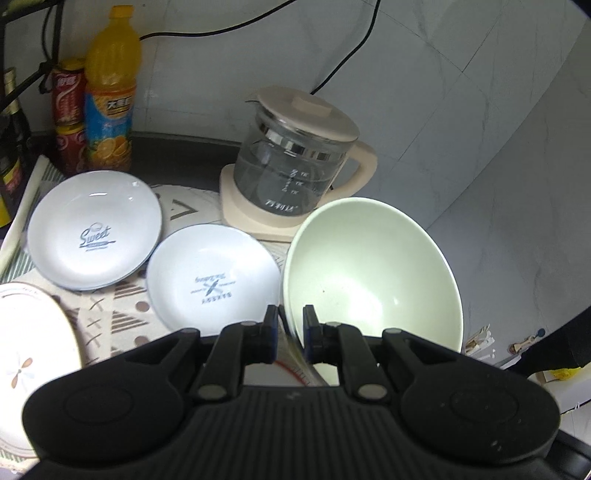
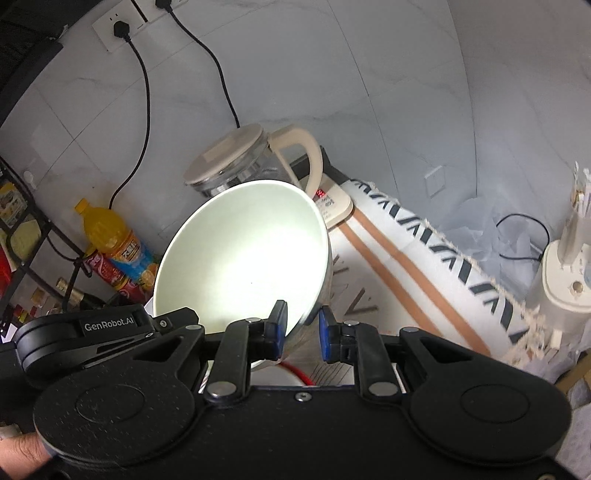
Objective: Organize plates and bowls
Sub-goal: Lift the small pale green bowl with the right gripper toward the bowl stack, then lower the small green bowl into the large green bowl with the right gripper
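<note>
A large pale green bowl [image 1: 369, 266] hangs tilted in the air above the table, held by both grippers. My left gripper [image 1: 290, 330] is shut on its near-left rim. In the right wrist view the same bowl [image 2: 240, 258] fills the left centre, and my right gripper [image 2: 302, 328] is shut on its right rim. The left gripper's black body [image 2: 92, 332] shows at the bowl's other side. Two white plates lie on the patterned cloth: one printed "Sweet" [image 1: 94, 230], one with a crossed-utensil print [image 1: 214, 275]. A white floral dish [image 1: 33, 332] sits at the lower left.
A glass kettle with a cream lid and base [image 1: 291, 162] [image 2: 236, 166] stands behind the bowl by the wall. An orange juice bottle [image 1: 110, 92] and red cans [image 1: 68, 96] stand at the back left. The cloth [image 2: 424, 240] drapes over the table's right edge. Cables hang from wall sockets [image 2: 122, 29].
</note>
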`<action>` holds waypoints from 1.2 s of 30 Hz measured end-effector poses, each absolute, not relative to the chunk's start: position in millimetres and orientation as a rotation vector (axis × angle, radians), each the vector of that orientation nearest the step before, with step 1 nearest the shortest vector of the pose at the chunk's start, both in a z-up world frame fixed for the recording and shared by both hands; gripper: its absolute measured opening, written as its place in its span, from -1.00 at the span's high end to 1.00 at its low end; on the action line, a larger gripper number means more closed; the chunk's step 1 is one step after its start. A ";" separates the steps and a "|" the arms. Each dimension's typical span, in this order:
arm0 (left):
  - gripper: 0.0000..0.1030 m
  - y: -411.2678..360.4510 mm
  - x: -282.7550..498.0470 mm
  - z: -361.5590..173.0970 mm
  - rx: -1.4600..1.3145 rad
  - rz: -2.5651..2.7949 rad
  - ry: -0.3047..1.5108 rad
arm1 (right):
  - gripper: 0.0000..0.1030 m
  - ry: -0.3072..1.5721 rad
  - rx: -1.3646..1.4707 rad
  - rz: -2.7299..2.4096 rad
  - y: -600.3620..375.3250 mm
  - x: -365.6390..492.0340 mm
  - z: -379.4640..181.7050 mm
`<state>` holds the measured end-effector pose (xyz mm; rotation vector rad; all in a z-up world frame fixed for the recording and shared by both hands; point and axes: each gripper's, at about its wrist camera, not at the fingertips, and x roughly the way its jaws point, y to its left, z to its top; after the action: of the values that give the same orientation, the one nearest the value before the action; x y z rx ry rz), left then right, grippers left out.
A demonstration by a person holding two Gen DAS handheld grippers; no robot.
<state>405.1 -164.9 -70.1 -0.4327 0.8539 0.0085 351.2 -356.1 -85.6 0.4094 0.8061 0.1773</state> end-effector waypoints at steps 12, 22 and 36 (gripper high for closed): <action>0.79 -144.7 364.3 -79.4 -0.413 0.003 0.884 | 0.64 0.820 0.364 0.168 -330.3 313.4 -91.9; 0.77 -134.8 342.1 -95.6 -0.404 -0.008 0.933 | 0.63 0.847 0.302 0.176 -316.3 295.0 -98.1; 0.75 -118.6 331.6 -125.4 -0.433 0.015 1.027 | 0.64 0.900 0.245 0.200 -299.3 291.2 -115.8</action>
<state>331.6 -118.6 -125.4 -0.4333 1.0269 0.0153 291.2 -299.3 -115.8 0.2451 0.8998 0.2002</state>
